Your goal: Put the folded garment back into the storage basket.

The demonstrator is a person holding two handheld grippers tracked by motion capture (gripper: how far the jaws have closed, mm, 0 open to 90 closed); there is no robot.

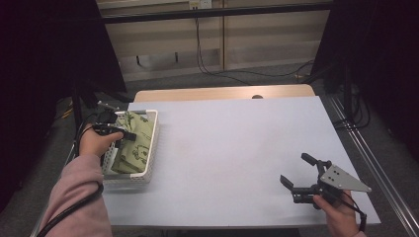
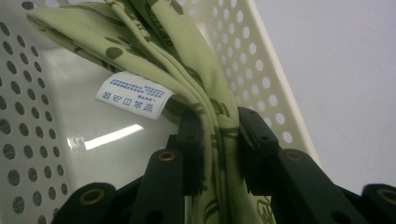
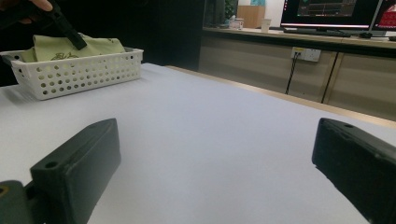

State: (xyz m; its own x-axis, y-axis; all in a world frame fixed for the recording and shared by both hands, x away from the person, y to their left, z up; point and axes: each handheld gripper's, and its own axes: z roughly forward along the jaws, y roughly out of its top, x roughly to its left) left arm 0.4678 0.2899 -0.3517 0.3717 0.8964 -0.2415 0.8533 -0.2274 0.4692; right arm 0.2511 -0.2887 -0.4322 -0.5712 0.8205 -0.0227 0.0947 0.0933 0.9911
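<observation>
A pale grey tabletop (image 1: 237, 148) fills the middle of the high view, with a strip of light wood showing along its far edge. On its left side stands a white perforated plastic basket (image 1: 148, 148), long and narrow, its walls dotted with round holes.

Inside the basket lies a folded light-green cloth (image 1: 136, 143) printed with darker green spots and figures; in the right gripper view it rises a little above the basket's rim. In the left gripper view a bunched fold of that cloth runs up from between the black jaws toward the far corner of the basket, and a small white care label (image 2: 134, 94) with blue symbols hangs from its edge, just to the left of the fold.

The left gripper (image 1: 114, 132), carried by a hand in a pink sleeve (image 1: 79, 197), reaches into the basket from its left wall. Its fingers (image 2: 191, 140) pinch the gathered green fold, one pad on each side, with the fabric pressed between them.

The right gripper (image 1: 295, 173) sits low over the bare tabletop near the front right corner, well apart from the basket. Its fingers (image 3: 79, 172) are spread wide with nothing between them, and a grey three-cornered plate (image 1: 343, 178) tops its body.
</observation>
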